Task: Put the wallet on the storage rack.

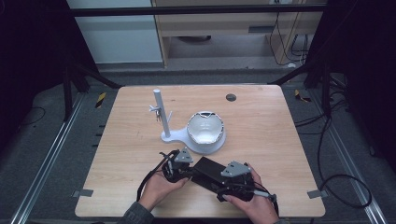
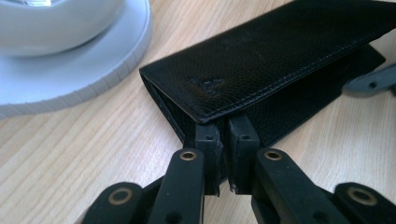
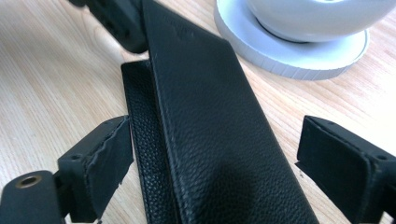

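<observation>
A black leather case (image 1: 208, 171) lies on the wooden table (image 1: 261, 121) near its front edge, between my two grippers. My left gripper (image 1: 190, 173) is at the case's left end. In the left gripper view its jaws (image 2: 225, 133) stand almost together, pinching the near corner of the case (image 2: 280, 60) just under the upper flap. My right gripper (image 1: 215, 180) comes in from the right. In the right gripper view it (image 3: 215, 140) stands wide open astride the case (image 3: 201, 116); one pad (image 3: 109, 151) is close to the lower flap's edge and the other is well clear.
A white bowl (image 1: 205, 127) sits on a round white base (image 1: 205, 147) just behind the case, and a white post (image 1: 159, 112) with small pegs rises from the base's left end. A dark round hole (image 1: 230, 97) marks the far tabletop. Cables lie on the floor at right.
</observation>
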